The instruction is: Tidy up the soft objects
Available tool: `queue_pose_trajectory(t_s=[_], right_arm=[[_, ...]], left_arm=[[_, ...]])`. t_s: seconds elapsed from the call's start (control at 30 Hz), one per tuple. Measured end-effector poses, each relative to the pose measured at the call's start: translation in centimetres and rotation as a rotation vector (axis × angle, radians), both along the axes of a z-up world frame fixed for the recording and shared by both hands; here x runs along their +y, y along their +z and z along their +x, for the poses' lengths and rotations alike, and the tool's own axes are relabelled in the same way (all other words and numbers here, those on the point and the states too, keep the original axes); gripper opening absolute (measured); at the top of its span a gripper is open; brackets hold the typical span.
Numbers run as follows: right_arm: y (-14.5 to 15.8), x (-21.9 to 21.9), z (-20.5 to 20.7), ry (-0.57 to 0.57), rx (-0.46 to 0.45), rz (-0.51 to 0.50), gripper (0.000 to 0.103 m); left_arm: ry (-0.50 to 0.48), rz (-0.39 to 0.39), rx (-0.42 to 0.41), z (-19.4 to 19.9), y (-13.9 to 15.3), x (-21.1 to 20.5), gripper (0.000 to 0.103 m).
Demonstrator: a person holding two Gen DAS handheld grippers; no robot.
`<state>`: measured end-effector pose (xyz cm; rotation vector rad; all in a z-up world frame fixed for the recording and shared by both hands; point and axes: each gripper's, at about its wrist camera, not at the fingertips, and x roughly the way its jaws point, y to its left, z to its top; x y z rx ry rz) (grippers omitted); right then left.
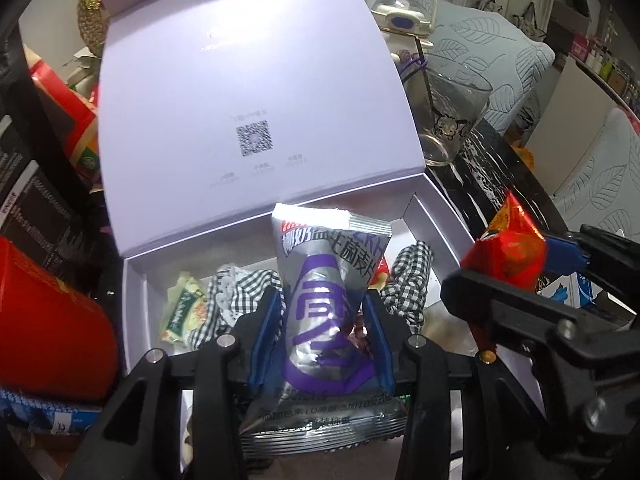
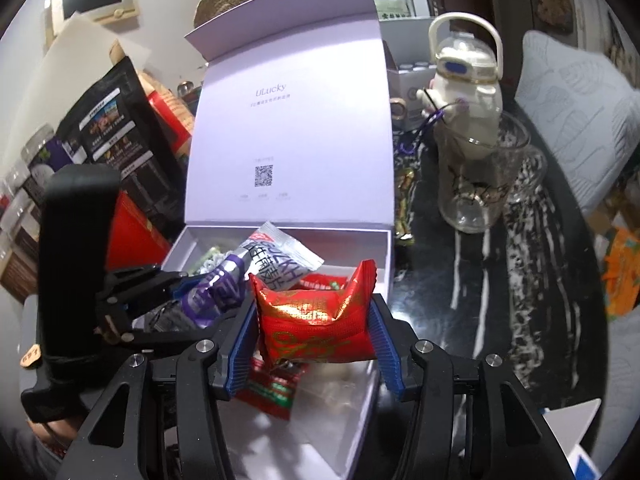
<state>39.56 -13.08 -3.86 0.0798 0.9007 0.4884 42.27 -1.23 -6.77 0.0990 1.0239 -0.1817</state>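
While my left fingers (image 1: 324, 320) pinch the silver pouch (image 1: 326, 280) upright over the open box (image 1: 436, 224), my right fingers (image 2: 316, 336) grip the red packet (image 2: 316, 312) just beside, equally near

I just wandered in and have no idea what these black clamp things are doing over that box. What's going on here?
A person is tidying soft snack packs into an open lilac gift box with two hand-held grippers. The left gripper holds a silver and purple packet between its blue fingers, over the box. The right gripper holds a red foil packet beside it, also above the box. Inside already lie a checked cloth, a small green packet and red packets.
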Motion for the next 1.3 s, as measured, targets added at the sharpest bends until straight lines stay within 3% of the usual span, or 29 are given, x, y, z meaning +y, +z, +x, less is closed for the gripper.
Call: queue_pose_trajectory(t_s=[0.17, 0.23, 0.3, 0.37, 0.73, 0.87, 1.13, 1.3], right_arm=[[-0.4, -0.5, 0.3, -0.021, 0.021, 0.004, 0.053], [-0.5, -0.7, 0.3, -0.026, 0.023, 0.004, 0.053], [-0.5, -0.9, 0.4, -0.03, 0.023, 0.004, 0.053], [-0.6, -1.1, 0.4, -0.038, 0.024, 0.004, 0.054], [-1.2, 0.4, 0.4, 0.001, 0.011, -0.064, 0.056], [-1.4, 1.0, 0.4, 0.009, -0.005, -0.1, 0.062], [-1.7, 2.9, -0.3, 0.038, -0.049, -0.23, 0.069], [-1.0, 3.2, -1.3, 0.038, -0.084, -0.237, 0.069]], left_arm=[[-0.001, 0.035, -0.005, -0.7, 0.9, 0.0, 0.045], [0.002, 0.053, -0.017, -1.1, 1.3, 0.2, 0.052], [0.016, 0.077, -0.023, -1.3, 1.6, 0.6, 0.068], [0.025, 0.081, -0.03, -1.5, 1.9, 1.2, 0.073], [0.071, -0.02, -0.013, -1.5, 3.1, 3.8, 0.073], [0.079, -0.039, -0.028, -1.6, 3.5, 4.1, 0.073], [0.076, 0.009, -0.078, -2.3, 4.1, 3.7, 0.073], [0.082, -0.006, -0.094, -3.2, 4.4, 4.1, 0.073]])
